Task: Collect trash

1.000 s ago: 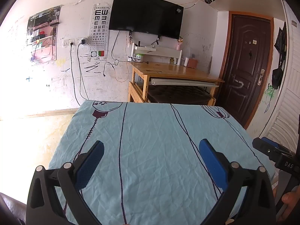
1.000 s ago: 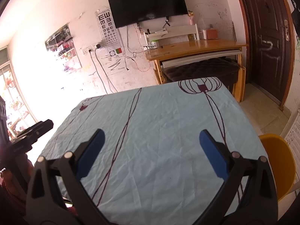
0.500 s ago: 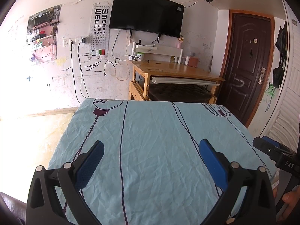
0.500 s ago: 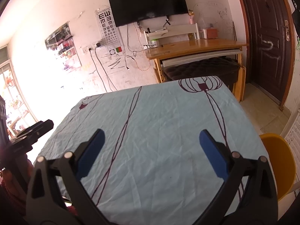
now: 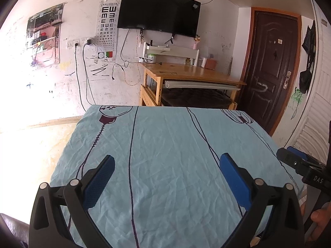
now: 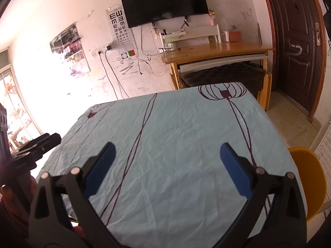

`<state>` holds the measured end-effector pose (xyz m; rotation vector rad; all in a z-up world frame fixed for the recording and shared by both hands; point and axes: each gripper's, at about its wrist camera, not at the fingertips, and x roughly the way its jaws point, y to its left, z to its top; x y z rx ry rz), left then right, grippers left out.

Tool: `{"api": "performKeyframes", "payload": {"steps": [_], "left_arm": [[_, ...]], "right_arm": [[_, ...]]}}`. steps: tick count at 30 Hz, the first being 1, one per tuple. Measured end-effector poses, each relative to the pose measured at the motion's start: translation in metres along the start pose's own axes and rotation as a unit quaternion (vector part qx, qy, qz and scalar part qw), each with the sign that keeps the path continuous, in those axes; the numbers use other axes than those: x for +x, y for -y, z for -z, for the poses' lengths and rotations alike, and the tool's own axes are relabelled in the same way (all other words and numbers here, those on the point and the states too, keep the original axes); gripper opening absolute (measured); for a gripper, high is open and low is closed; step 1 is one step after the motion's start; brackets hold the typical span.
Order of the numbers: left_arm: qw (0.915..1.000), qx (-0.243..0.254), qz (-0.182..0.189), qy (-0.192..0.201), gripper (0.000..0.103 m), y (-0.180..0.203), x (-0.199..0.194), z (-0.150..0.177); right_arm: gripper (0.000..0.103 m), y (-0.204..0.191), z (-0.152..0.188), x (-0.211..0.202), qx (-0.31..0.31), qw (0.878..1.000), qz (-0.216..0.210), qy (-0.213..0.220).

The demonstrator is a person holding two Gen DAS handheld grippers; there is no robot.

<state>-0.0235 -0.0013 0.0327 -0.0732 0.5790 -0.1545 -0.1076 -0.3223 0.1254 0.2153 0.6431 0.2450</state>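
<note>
Little has moved since the earlier frames: both views have tipped slightly, so the far wall sits a touch lower in the left wrist view and the far edge of the counter (image 5: 165, 136) a touch lower in the right wrist view, while both pairs of tongs keep the same wide spread.

Largest is the counter, covered by a wrinkled pale blue cloth (image 6: 175, 144) printed with dark lantern shapes and long thin lines. No trash shows on the cloth in either view; where the task's thing lies cannot be told.

Beyond the far edge a wooden desk (image 5: 192, 74) stands against the wall, with a black television (image 5: 158, 11) and an eye chart (image 5: 106, 31) above it. A dark brown door (image 5: 273, 66) stands to the right. A yellow chair (image 6: 308, 177) sits just beside the counter's right edge.

The left tongs (image 5: 166, 167) hang over the near edge, released, their blue pads (image 5: 99, 180) well apart with nothing between them. The right tongs (image 6: 165, 155) hang likewise over the near edge, released and holding nothing. Each pair shows at the margin of the other's view.
</note>
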Motion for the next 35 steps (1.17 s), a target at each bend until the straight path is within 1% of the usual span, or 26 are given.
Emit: {"api": "performKeyframes", "payload": {"steps": [8,13,19,28,35], "left_arm": [[0.9999,0.009,-0.004,-0.010,0.096,0.004,0.004,-0.001],[0.9998,0.019,-0.006,-0.004,0.096,0.010,0.003,0.002],[0.9999,0.011,-0.005,0.008,0.096,0.007,0.000,0.004],[1.0000,0.008,0.000,0.001,0.096,0.005,0.001,0.003],[0.9999,0.008,-0.006,-0.002,0.096,0.004,0.004,0.002]], "right_arm": [[0.097,-0.001,0.000,0.000,0.000,1.000,0.000,0.000],[0.097,-0.001,0.001,0.000,-0.001,1.000,0.000,0.000],[0.097,0.000,0.004,0.001,-0.006,1.000,0.004,0.001],[0.097,0.001,0.004,0.001,-0.006,1.000,0.002,0.000],[0.097,0.001,0.004,0.002,-0.006,1.000,0.002,-0.001]]}}
